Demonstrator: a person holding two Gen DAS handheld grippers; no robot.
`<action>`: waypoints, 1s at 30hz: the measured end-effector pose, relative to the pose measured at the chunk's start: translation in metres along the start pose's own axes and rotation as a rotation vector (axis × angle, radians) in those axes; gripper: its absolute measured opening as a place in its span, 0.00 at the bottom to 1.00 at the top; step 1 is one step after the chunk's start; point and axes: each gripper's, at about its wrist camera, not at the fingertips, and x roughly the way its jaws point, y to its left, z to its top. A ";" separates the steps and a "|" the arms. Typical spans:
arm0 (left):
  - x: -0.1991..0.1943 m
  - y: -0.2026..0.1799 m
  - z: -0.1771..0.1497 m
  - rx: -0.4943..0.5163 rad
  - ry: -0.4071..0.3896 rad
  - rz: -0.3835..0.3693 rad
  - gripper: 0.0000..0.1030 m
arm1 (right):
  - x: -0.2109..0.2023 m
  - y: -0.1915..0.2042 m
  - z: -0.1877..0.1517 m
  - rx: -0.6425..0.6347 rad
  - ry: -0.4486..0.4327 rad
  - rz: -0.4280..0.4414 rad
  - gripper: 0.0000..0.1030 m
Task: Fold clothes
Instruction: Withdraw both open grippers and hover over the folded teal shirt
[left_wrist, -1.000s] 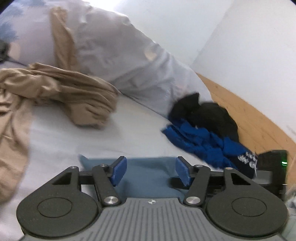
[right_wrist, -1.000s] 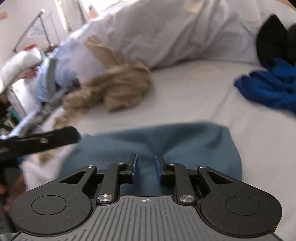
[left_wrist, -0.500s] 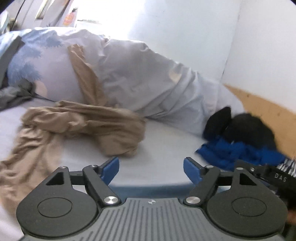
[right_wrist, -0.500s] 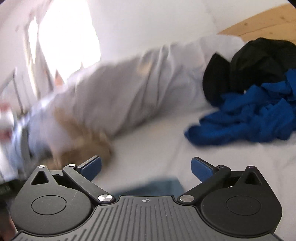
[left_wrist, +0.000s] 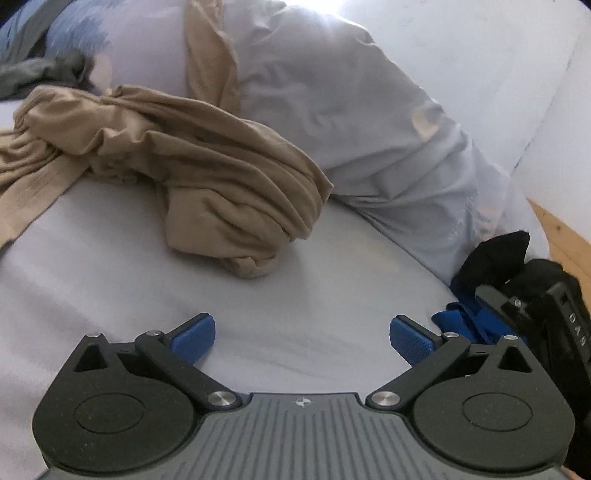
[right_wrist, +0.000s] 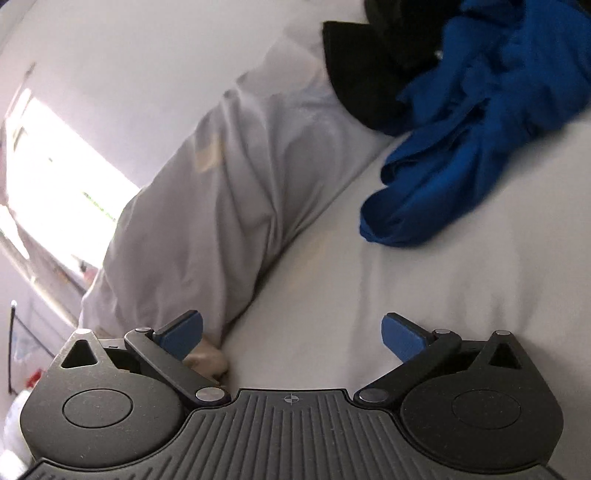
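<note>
A crumpled tan garment (left_wrist: 207, 177) lies on the white bed sheet (left_wrist: 110, 288), ahead and left of my left gripper (left_wrist: 301, 338), which is open and empty above the sheet. A bright blue garment (right_wrist: 480, 147) lies bunched ahead and right of my right gripper (right_wrist: 291, 336), which is open, empty and rolled sideways. A black garment (right_wrist: 373, 74) lies behind the blue one. Both also show at the right edge of the left wrist view: blue (left_wrist: 461, 325), black (left_wrist: 506, 254). The other gripper's black body (left_wrist: 546, 332) covers part of them. The grey-blue garment is out of view.
A pale lavender duvet (left_wrist: 369, 122) is heaped along the back of the bed, also in the right wrist view (right_wrist: 229, 192). A grey cloth (left_wrist: 44, 74) lies at far left. A wooden headboard (left_wrist: 561, 236) and white wall stand at right. A bright window (right_wrist: 55, 177) shows left.
Both grippers opened wide and let go of the grey-blue garment, which dropped out of view. Both lifted and moved forward; the right one rolled and turned towards the blue garment.
</note>
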 end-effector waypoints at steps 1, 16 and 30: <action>0.002 -0.002 0.001 0.019 0.006 0.011 1.00 | 0.001 -0.002 0.002 -0.005 -0.008 0.004 1.00; -0.087 -0.007 0.014 0.321 -0.013 0.018 1.00 | -0.100 0.024 0.046 -0.304 -0.082 -0.137 1.00; -0.165 0.017 -0.082 0.171 0.052 -0.219 1.00 | -0.226 -0.021 -0.052 -0.085 -0.009 0.041 1.00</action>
